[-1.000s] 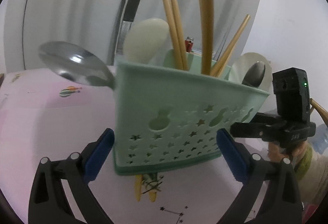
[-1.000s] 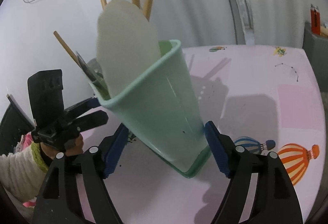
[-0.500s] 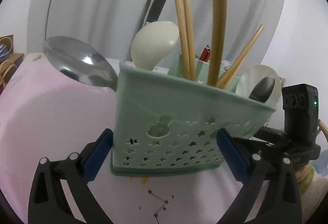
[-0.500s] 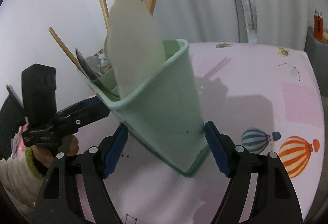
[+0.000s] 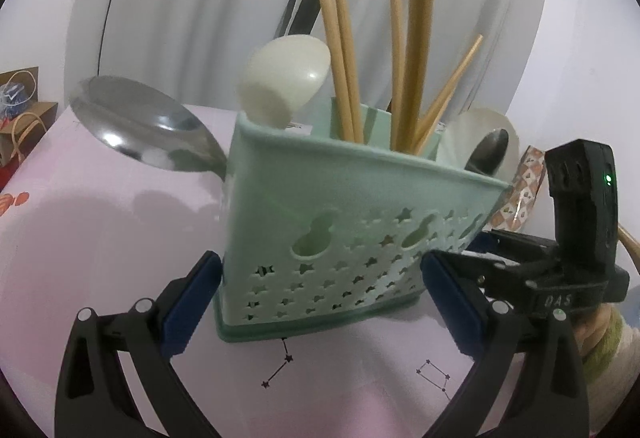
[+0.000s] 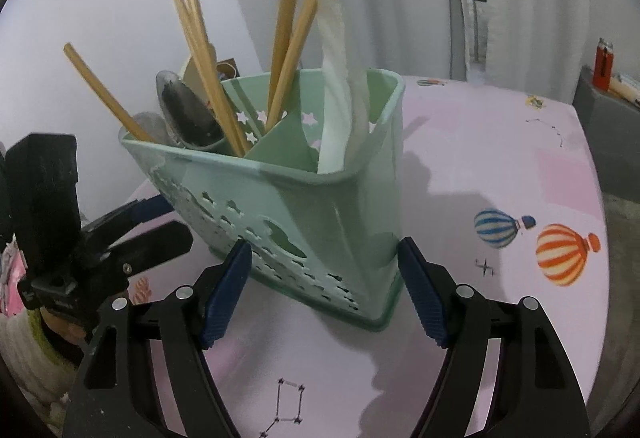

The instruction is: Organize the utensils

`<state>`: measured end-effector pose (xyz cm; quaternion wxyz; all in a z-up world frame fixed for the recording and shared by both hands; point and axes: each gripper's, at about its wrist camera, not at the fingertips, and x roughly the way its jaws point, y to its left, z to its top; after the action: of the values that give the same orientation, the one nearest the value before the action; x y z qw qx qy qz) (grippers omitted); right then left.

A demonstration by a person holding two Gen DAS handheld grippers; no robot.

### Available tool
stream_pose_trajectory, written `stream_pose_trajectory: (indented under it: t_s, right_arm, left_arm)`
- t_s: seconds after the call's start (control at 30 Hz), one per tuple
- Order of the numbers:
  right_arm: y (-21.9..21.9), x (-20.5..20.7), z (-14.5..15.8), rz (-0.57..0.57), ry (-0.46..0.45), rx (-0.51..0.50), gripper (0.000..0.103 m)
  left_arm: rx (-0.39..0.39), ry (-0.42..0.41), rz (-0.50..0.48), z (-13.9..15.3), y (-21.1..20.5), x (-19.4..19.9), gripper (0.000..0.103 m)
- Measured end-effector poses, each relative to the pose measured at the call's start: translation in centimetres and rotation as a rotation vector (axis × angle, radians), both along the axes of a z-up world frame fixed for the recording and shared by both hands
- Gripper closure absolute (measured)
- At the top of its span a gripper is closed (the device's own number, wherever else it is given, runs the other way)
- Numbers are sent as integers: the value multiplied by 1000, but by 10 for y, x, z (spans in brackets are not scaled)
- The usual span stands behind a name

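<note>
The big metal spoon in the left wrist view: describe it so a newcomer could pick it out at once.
Start at the mint green caddy standing on the pink tablecloth. The big metal spoon leans out over the caddy's left corner, bowl up. It is shiny steel and far wider than the cream plastic spoon beside it, unlike the upright wooden chopsticks.

Matt plastic caddy [image 5: 340,222], glossy metal spoon [image 5: 136,125]

White curtains [image 5: 200,9] hang behind a pink tablecloth [image 6: 500,165] printed with balloons; white wall [image 5: 560,37] to the side
</note>
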<state>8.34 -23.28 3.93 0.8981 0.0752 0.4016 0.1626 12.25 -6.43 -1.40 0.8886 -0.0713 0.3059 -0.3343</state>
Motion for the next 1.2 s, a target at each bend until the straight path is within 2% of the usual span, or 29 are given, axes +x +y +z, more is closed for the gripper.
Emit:
stream_pose_trajectory:
  t_s: [0.17, 0.3, 0.5, 0.63, 0.73, 0.83, 0.9, 1.03, 1.2]
  right_arm:
    - [10, -6, 4, -13, 4, -32, 32]
    - [21, -10, 4, -13, -15, -132, 33]
    - [24, -19, 3, -15, -21, -173, 32]
    - [22, -40, 3, -36, -7, -191, 31]
    - [20, -49, 9, -62, -14, -195, 27]
    - [28, -67, 18, -84, -47, -195, 17]
    - [35, -78, 29, -113, -94, -195, 8]
    - [63, -98, 40, -177, -177, -251, 8]
    - [72, -101, 36, -233, -158, -274, 8]
  left_arm:
    - [-4, -5, 2, -9, -6, 16, 6]
    - [1, 2, -5, -10, -13, 21, 6]
    - [21, 58, 44, -13, 2, 6, 5]
    - [76, 78, 103, -17, 15, -11, 5]
    - [126, 59, 171, -10, 27, -33, 5]
    - [163, 39, 253, -2, 35, -49, 5]
    - [221, 38, 323, 2, 39, -63, 5]
    - [279, 43, 415, -2, 55, -79, 5]
    - [326, 28, 541, 12, 67, -89, 5]
